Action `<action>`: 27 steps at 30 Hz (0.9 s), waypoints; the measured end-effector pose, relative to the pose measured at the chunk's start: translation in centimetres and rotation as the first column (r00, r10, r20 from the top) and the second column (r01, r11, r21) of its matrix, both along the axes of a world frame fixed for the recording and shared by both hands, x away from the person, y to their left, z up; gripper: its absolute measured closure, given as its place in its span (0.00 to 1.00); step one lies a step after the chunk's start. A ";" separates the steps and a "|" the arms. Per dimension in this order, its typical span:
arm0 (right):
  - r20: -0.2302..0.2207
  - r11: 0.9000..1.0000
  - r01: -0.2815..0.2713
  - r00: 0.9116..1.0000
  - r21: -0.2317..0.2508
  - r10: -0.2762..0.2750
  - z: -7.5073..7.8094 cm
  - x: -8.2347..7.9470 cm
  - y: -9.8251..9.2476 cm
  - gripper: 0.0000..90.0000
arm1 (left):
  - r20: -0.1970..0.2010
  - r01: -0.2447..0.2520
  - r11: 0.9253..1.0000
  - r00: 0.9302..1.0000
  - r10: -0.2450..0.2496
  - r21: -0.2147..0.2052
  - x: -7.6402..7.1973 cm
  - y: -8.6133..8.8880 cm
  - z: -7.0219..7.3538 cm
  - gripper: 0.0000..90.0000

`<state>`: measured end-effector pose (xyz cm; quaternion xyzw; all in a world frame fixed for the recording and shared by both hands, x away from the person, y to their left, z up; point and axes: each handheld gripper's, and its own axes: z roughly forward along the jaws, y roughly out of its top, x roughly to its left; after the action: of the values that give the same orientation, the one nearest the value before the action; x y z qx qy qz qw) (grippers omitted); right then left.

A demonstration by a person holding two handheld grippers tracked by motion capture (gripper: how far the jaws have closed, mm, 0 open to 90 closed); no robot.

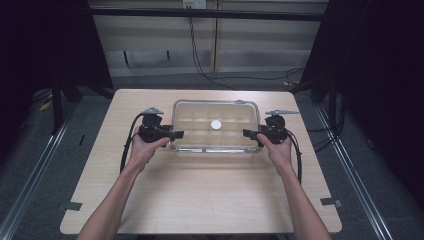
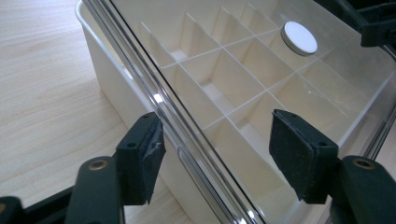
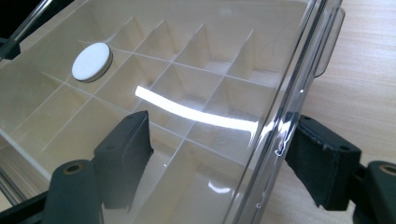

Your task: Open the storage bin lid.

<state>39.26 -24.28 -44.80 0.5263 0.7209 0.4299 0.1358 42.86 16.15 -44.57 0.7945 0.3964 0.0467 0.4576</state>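
A clear lidded box (image 1: 215,149) with cream dividers lies across the middle of the table. A white disc (image 1: 216,124) rests on its lid. My left gripper (image 1: 177,134) is at the box's front left corner and my right gripper (image 1: 246,133) at its front right corner. In the left gripper view, the open left gripper (image 2: 217,161) straddles the lid's rim (image 2: 140,70), one pad outside the wall and one over the lid. The right gripper (image 3: 224,156) is likewise open across the rim (image 3: 299,79). The disc (image 2: 299,38) (image 3: 91,60) lies further along the lid.
The wooden table (image 1: 200,195) has bare room in front of the box and at both sides. A clear latch tab (image 3: 329,42) hangs on the box's side. Cables trail from both grippers. Black curtains and metal rails flank the table.
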 end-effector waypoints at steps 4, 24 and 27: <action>0.002 1.000 0.009 1.000 0.001 -0.009 0.1 -0.3 0.1 0.29 | 0.015 -0.011 1.000 1.000 0.011 0.004 -0.1 -0.1 0.1 0.43; 0.056 0.993 0.044 0.997 0.106 -0.050 0.5 -1.7 -0.7 0.44 | 0.054 -0.009 0.999 0.999 0.011 -0.046 -1.4 0.7 0.1 0.55; 0.059 0.992 0.053 0.996 0.115 -0.061 0.4 -1.9 -0.9 0.47 | 0.061 -0.008 0.999 0.998 0.010 -0.040 -1.5 0.6 0.2 0.56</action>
<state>37.34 -25.17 -44.45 0.5399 0.6753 0.4824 0.1403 41.33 16.75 -44.38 0.7817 0.3867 0.0649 0.4850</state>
